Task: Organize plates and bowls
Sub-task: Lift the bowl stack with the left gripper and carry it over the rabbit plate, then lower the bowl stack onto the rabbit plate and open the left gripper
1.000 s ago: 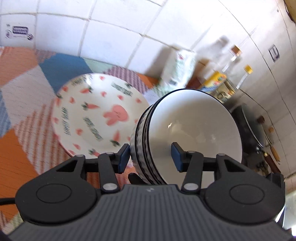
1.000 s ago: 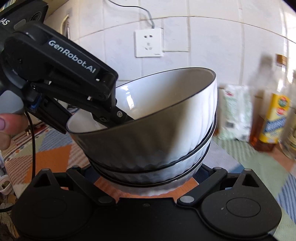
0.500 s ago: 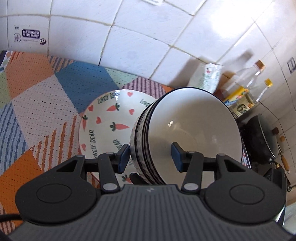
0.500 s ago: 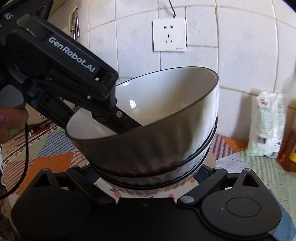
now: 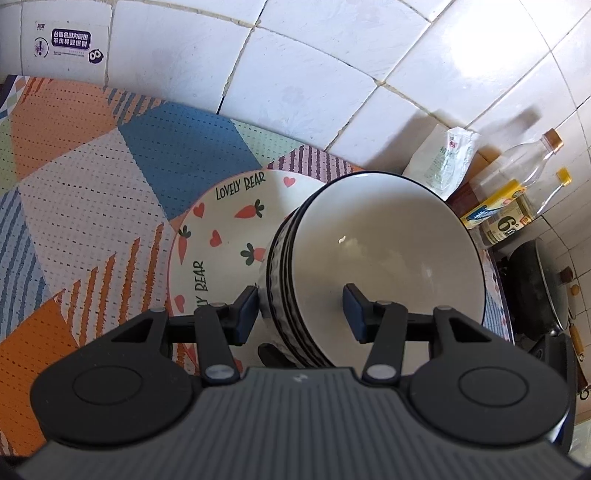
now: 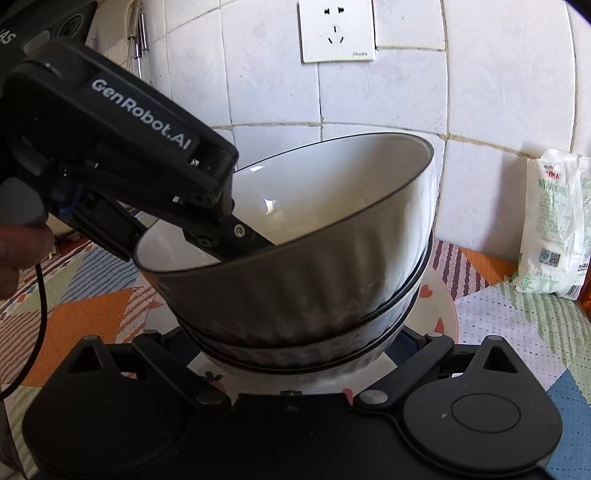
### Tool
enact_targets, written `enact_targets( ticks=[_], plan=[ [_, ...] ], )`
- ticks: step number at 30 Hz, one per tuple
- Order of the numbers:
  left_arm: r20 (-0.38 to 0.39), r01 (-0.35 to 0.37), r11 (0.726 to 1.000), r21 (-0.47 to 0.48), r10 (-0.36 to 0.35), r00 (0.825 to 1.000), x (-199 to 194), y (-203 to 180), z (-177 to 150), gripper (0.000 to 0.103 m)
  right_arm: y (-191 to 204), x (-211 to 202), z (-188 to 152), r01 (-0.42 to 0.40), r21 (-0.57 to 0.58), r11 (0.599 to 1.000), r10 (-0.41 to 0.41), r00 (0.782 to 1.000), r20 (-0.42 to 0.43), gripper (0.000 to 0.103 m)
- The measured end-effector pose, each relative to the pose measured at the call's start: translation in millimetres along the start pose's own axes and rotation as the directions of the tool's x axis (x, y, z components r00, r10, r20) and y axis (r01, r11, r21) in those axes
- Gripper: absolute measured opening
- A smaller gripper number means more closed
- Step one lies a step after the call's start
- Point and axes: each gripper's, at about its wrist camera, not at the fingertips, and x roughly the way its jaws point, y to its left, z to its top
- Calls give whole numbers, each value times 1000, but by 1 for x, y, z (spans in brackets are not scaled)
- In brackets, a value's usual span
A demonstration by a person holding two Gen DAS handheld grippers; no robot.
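Observation:
A stack of white bowls with black rims hangs tilted over a carrot-patterned "Lovely Bear" plate on the patterned mat. My left gripper is shut on the stack's near wall, one finger outside, one inside. In the right wrist view the stack fills the middle, with the left gripper's finger reaching into the top bowl. My right gripper sits low under the stack's base, its fingertips hidden by the bowls. The plate's rim shows below the bowls.
A colourful patterned mat covers the counter. A white bag, oil bottles and a black pan stand to the right. A tiled wall with a socket is close behind.
Both grippers carried the bowl stack leftward, over the plate; the bottles slid out of the right wrist view. The plate now sits closer beneath the stack.

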Motion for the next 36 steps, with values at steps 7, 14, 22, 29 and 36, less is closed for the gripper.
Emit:
enact_targets(
  ticks=[7,14,22,29,36],
  plan=[
    [-2,-7,1000,-29,7,1000,5,4,0,48,-4,0,9,-5,11,1000,5,1000,-15,100],
    [-1,-35,999,-24,35,999,-1,1,1,46,-4,-2,10,-7,26,1000,7,999,-32,100],
    [29,-96,995,9,96,995,-24,-7,3,47,5,-29,14,20,39,999,-17,997,-73,100],
    [88,-133,990,38,129,988,-68,-15,5,49,9,-64,17,84,93,992,-75,993,-93,100],
    [97,-168,983,81,160,982,-103,-23,-5,49,29,-91,17,183,166,969,-167,980,-106,100]
  ],
)
